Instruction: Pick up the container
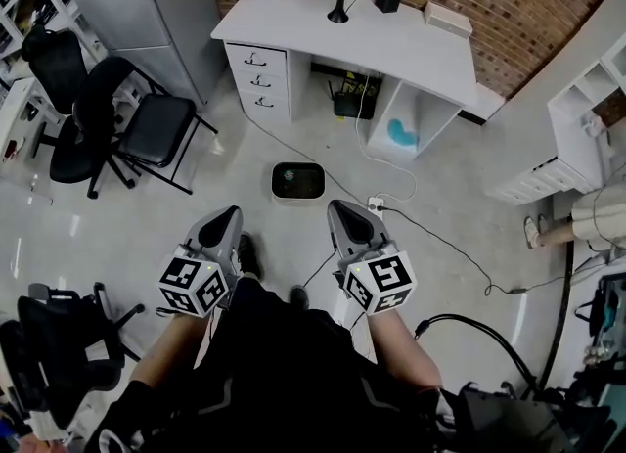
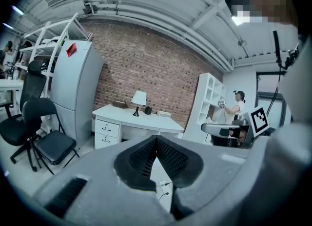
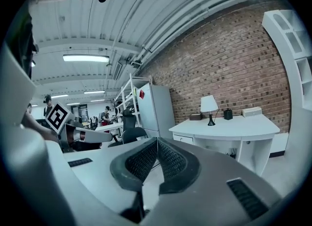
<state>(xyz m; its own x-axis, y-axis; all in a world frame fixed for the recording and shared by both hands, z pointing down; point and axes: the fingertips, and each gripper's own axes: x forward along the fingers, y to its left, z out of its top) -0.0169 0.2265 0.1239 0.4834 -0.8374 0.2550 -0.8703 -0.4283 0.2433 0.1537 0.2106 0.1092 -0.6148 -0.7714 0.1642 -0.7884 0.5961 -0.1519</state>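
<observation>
container [image 1: 297, 180] on floor, ahead and between both tools, apart from each | long axis crosswise | left gripper [image 1: 229, 216] clenched, empty | right gripper [image 1: 342, 210] clenched, empty, looks slightly nearer

**Cold, Even Light, Heavy Fisheye**

Flat, cool overhead light fills the head view. The pale floor [image 1: 469, 187] carries soft glare streaks at the left, and the chairs [image 1: 156, 128] cast only faint shadows. Both gripper views bend hard toward black, vignetted corners. A ceiling tube [image 3: 85, 58] burns bright. The left tongs [image 2: 156, 142] and right tongs [image 3: 157, 144] loom blurred against the sharper brick wall [image 3: 234, 69].
</observation>
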